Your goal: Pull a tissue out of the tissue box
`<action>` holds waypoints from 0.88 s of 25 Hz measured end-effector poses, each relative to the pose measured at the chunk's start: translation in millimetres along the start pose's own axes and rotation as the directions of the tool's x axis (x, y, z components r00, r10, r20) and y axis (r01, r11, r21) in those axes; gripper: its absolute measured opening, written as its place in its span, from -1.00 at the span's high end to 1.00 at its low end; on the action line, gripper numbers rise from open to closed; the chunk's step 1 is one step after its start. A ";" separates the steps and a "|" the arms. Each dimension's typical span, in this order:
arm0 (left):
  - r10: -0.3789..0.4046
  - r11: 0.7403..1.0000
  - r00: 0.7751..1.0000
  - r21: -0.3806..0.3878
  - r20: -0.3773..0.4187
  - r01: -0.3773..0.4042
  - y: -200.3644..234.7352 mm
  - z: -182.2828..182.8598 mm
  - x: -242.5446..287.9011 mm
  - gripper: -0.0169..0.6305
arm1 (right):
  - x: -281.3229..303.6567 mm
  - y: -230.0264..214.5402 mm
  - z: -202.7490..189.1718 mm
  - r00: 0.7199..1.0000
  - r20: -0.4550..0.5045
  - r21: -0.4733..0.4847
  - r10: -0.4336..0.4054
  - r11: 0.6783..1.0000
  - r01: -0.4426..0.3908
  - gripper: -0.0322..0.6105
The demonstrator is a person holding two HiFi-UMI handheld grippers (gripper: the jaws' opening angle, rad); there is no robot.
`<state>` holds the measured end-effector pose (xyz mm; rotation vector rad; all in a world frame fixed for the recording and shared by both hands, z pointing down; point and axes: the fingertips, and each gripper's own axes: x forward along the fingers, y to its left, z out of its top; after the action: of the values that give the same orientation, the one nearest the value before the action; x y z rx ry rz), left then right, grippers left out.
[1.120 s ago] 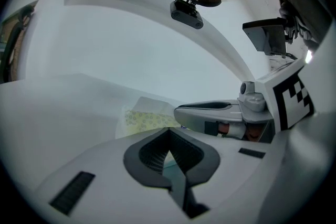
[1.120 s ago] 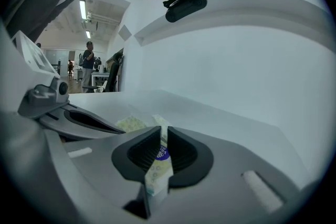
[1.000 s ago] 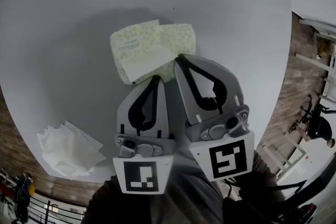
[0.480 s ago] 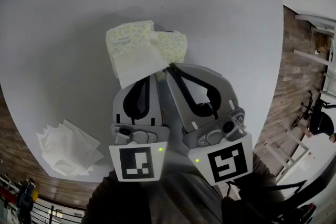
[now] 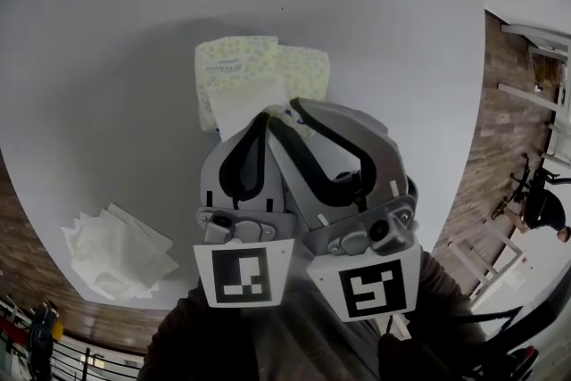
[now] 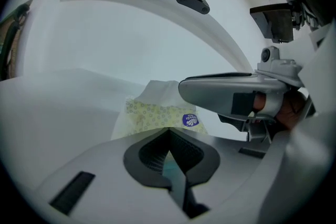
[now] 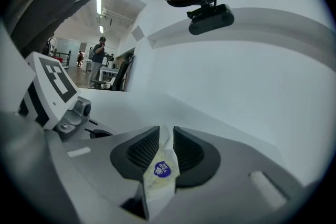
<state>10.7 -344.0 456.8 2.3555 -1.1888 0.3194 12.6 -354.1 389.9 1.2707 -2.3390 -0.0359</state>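
A soft yellow-patterned tissue pack (image 5: 260,71) lies on the round white table (image 5: 107,31). A white tissue (image 5: 236,110) sticks out of it toward me. My left gripper (image 5: 260,118) is at the pack's near edge, and its jaws (image 6: 168,134) look shut on a pale sliver of that tissue. My right gripper (image 5: 284,109) lies close beside and partly over the left one. Its jaws are opening, and in the right gripper view (image 7: 161,134) the pack's flap with a purple logo (image 7: 160,170) stands loosely between the parted pads.
A loose pile of white tissues (image 5: 116,254) lies near the table's lower left edge. Wooden floor (image 5: 473,192) shows past the rim on the right and left. People and furniture stand far off in the room.
The right gripper has rolled and slid in over the left one, and its jaws have parted around the pack's flap. The pack has shifted a little to the right. The left gripper has barely moved.
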 end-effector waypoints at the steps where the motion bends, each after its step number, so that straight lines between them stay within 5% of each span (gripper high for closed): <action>1: -0.001 1.000 1.000 -0.003 0.000 0.001 0.0 0.1 -0.6 0.95 | 3.2 1.2 -2.6 1.000 -0.016 -0.006 0.005 1.000 -0.005 0.72; 8: -0.012 1.000 1.000 0.006 0.004 0.012 2.1 -0.3 -4.6 0.95 | 16.3 -2.8 -13.7 0.994 -0.089 -0.071 -0.055 0.996 0.049 0.78; 17: -0.005 0.999 1.000 0.034 -0.009 0.006 2.3 -1.6 -1.7 0.95 | -7.4 2.7 34.0 0.999 0.031 -0.061 -0.024 0.998 0.026 0.89; 22: 0.014 0.999 0.998 0.039 0.067 -0.016 0.6 21.6 -11.6 0.95 | -41.8 11.5 84.1 0.993 0.115 -0.086 -0.016 0.996 0.026 0.89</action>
<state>3.1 -347.4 433.6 2.4096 -1.2426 0.2736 -12.4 -330.8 301.7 1.2812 -2.3914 -0.2205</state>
